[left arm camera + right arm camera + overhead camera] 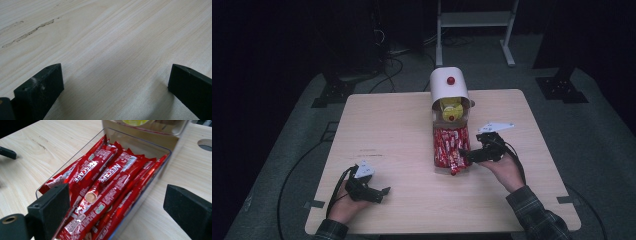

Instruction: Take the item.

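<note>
Jaws wide over red sachets, clear tray

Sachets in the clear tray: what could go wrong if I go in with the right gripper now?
The sachets lie overlapped, so the open right gripper may pinch several at once. The tray wall runs between the jaws; closing could clamp or drag the wall instead. One sachet already pokes past the near end and might slide onto the table.

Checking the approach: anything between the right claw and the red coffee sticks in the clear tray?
Nothing visible. The right claw is open right over the near end of the clear tray, and the coffee sticks lie uncovered below it.
</note>
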`<state>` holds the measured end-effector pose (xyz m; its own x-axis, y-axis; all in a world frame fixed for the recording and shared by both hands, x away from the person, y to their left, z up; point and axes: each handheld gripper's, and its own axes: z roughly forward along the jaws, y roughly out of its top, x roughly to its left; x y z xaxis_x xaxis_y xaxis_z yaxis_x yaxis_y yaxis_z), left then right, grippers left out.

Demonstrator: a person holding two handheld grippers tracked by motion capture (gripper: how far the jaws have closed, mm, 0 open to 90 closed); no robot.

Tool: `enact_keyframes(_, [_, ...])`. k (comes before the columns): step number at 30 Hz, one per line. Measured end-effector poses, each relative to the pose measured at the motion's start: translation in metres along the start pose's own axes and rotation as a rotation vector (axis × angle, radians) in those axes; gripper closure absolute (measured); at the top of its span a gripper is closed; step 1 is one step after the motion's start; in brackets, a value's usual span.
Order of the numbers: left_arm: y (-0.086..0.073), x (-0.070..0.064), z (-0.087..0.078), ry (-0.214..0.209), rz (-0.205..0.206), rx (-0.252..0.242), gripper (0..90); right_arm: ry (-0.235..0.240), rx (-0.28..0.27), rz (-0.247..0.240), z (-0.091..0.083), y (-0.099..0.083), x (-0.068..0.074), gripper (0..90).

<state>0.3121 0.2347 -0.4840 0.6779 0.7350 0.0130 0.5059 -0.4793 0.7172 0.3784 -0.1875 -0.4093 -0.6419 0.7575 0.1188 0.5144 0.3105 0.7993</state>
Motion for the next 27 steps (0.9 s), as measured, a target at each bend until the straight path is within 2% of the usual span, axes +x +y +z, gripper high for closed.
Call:
enact_keyframes(12, [0.0, 0.0, 0.0, 0.002, 0.007, 0.004, 0.0, 0.025, 0.006, -0.024, 0.012, 0.01, 0.013, 6.4])
enact_keyframes(15, [0.0, 0.0, 0.0, 0.002, 0.007, 0.004, 0.0, 0.021, -0.006, -0.047, 0.016, 0.011, 0.019, 12.8])
enact_keyframes(22, [0.0, 0.0, 0.0, 0.002, 0.007, 0.004, 0.0, 0.031, 0.014, -0.053, 0.023, 0.013, 0.024, 14.5])
enact_keyframes(27, [0.0, 0.0, 0.0, 0.002, 0.007, 0.004, 0.0, 0.041, 0.025, -0.07, 0.028, 0.013, 0.028, 21.5])
